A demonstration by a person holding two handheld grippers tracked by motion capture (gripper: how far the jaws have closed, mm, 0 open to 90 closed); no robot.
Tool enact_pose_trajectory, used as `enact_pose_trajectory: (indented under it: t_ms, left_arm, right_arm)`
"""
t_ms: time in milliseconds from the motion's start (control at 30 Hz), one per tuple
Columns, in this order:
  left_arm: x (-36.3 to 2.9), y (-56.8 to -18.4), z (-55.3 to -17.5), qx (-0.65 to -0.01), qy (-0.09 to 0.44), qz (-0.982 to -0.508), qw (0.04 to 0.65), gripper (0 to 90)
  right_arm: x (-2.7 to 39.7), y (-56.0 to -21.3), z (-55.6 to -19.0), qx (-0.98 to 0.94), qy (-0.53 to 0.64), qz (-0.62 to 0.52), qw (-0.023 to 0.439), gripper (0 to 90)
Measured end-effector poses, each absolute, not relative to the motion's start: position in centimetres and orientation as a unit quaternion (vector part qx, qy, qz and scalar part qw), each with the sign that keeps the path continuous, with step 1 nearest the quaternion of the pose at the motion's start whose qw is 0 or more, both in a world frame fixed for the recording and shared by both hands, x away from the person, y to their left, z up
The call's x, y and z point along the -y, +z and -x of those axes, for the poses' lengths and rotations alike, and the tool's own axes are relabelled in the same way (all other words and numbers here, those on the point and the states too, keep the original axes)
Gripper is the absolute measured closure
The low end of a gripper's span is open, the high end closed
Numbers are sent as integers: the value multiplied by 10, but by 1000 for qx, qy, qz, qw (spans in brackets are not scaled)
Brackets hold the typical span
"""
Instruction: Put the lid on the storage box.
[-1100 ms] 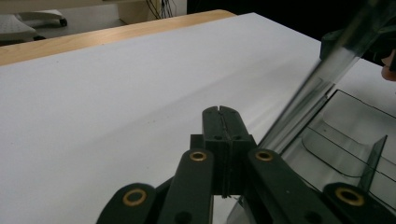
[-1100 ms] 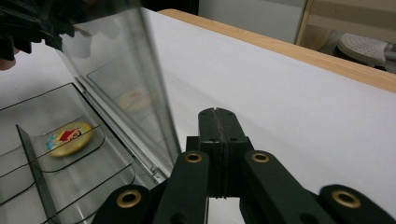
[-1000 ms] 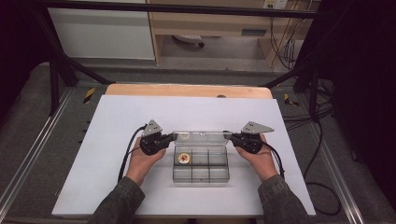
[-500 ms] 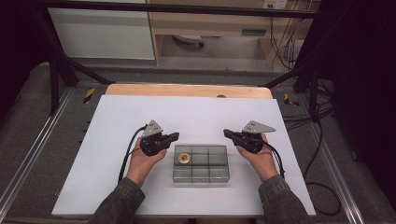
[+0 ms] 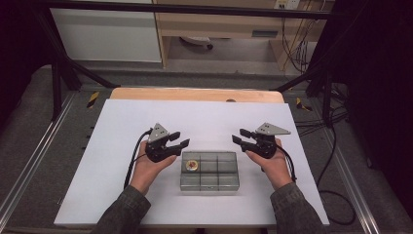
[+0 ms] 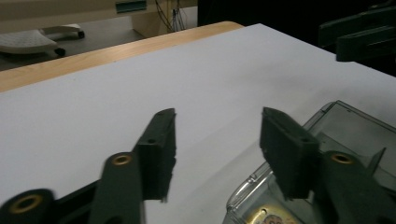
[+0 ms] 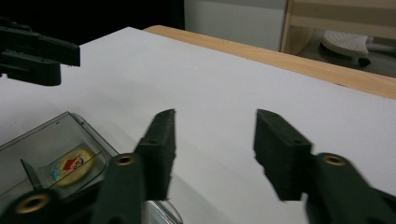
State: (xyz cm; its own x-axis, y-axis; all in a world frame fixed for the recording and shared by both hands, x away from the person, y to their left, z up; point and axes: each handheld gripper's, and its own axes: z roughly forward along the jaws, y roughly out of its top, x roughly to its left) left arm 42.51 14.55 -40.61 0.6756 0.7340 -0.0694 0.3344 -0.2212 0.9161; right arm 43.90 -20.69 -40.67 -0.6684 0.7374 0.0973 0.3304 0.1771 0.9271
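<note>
Clear compartment box (image 5: 209, 170) sits on the table (image 5: 122, 126), a round badge (image 5: 191, 165) in its near-left cell. Left tool (image 5: 177, 139) and right tool (image 5: 239, 136), flanking the box, have just opened, empty. Risk: an uneven two-sided grip could skid or tilt the box.

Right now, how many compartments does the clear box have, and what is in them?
6, in two rows of three across the clear box. The far left compartment holds a round badge; the other five look empty, though glare may hide something small.
</note>
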Motion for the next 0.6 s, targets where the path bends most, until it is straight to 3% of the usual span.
enact_pose_trajectory:
  t_ms: [167,300,600]
  left_arm:
    - [-142,-407,-425,-369,197,-758,501,235]
    - [-142,-406,-425,-378,187,-756,501,140]
    - [-147,-404,-420,-379,179,-755,504,95]
  right_arm:
    - [204,-402,-441,-739,520,-386,186,217]
    - [201,-400,-441,-734,513,-407,183,98]
    - [198,-401,-440,-742,502,-410,171,56]
